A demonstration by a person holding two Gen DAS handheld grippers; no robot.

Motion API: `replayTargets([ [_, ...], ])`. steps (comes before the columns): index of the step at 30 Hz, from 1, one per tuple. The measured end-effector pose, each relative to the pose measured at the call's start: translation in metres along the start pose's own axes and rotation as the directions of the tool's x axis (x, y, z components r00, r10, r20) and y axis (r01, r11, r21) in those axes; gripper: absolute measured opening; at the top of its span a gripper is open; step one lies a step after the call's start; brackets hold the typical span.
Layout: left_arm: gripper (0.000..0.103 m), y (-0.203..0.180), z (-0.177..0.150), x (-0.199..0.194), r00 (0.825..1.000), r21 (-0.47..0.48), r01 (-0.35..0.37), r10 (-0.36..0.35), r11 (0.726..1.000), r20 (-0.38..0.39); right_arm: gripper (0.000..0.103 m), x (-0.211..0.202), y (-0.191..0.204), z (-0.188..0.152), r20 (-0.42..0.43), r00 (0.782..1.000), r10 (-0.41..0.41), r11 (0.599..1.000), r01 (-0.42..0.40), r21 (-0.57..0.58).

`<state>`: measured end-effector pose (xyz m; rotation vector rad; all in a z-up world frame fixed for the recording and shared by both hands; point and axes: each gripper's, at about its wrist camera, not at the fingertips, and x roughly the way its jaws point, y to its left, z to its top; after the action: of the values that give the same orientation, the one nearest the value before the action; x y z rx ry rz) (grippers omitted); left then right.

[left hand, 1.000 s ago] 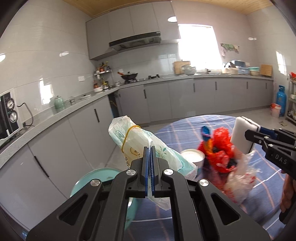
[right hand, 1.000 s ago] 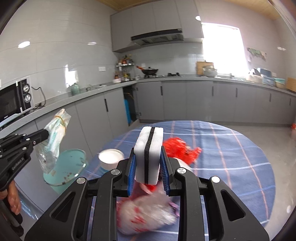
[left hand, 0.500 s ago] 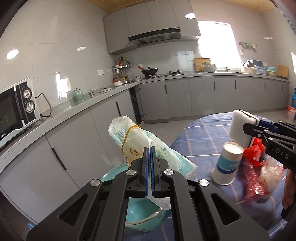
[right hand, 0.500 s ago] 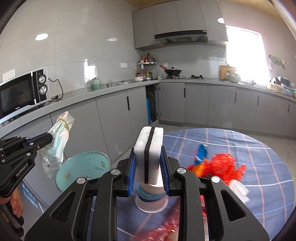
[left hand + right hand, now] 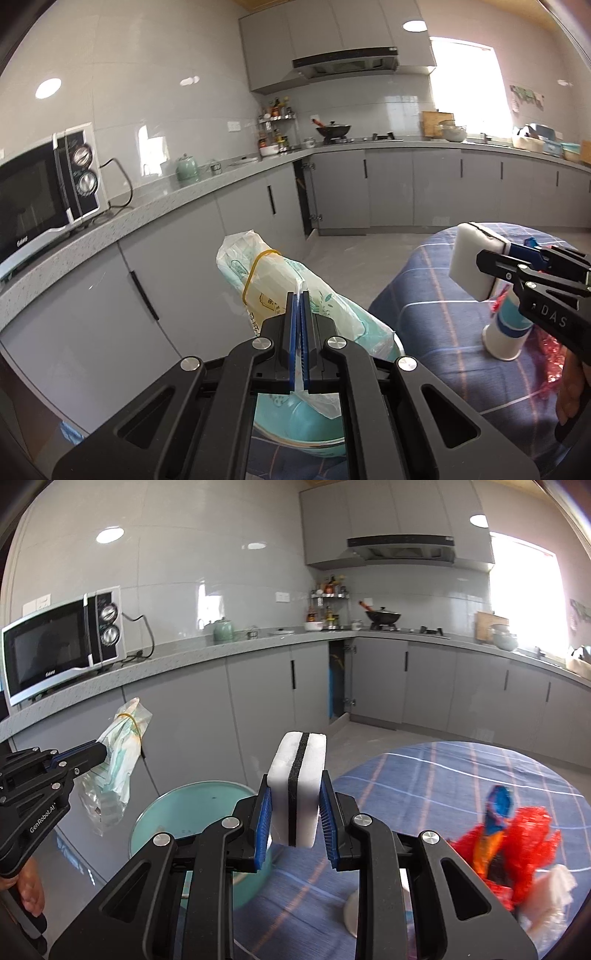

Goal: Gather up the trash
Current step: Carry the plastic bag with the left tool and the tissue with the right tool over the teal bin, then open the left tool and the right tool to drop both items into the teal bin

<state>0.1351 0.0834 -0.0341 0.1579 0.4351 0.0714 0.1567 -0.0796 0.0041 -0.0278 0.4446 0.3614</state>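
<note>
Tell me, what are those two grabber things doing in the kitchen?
A person is tidying up. The left gripper is pinching a plastic bag tied with a yellow rubber band, holding it above a green bowl. The right gripper squeezes a white sponge. A paper cup and red wrappers sit on the blue checked table.

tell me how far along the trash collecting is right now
Nothing looks binned yet; no bin is in view. In hand: the left gripper is shut on a plastic bag bound with a rubber band, and the right gripper is shut on a white sponge. Left on the table: the paper cup, red wrappers and the teal bowl.
</note>
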Motion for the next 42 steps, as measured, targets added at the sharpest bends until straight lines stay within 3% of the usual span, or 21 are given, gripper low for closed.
replayTargets([
  [20, 0.003, 0.036, -0.008, 0.027, 0.995, -0.002, -0.09, 0.09, 0.996, -0.046, 0.025, 0.043, 0.036, -0.002, -0.04, 0.996, 0.079, 0.996, -0.081, -0.032],
  [36, 0.007, 0.025, -0.019, 0.057, 0.994, 0.004, -0.051, 0.051, 0.999, -0.092, 0.028, 0.075, 0.043, -0.01, -0.105, 0.988, 0.115, 0.992, -0.12, -0.043],
  [38, 0.015, 0.023, -0.021, 0.059, 0.994, 0.011, -0.042, 0.043, 0.999, -0.1, 0.028, 0.078, 0.045, -0.012, -0.117, 0.985, 0.127, 0.99, -0.133, -0.043],
  [39, 0.036, 0.022, -0.022, 0.059, 0.994, 0.018, -0.049, 0.051, 0.999, -0.1, 0.032, 0.079, 0.046, -0.012, -0.125, 0.983, 0.131, 0.99, -0.137, -0.044],
  [40, 0.045, 0.022, -0.023, 0.058, 0.994, 0.019, -0.058, 0.06, 0.998, -0.095, 0.036, 0.08, 0.047, -0.013, -0.132, 0.982, 0.134, 0.989, -0.141, -0.044],
  [41, 0.049, 0.023, -0.023, 0.058, 0.994, 0.017, -0.054, 0.055, 0.998, -0.093, 0.043, 0.08, 0.047, -0.014, -0.133, 0.982, 0.137, 0.989, -0.143, -0.04],
  [42, 0.049, 0.022, -0.024, 0.058, 0.994, 0.019, -0.049, 0.05, 0.999, -0.094, 0.043, 0.081, 0.046, -0.014, -0.133, 0.982, 0.136, 0.989, -0.142, -0.038],
])
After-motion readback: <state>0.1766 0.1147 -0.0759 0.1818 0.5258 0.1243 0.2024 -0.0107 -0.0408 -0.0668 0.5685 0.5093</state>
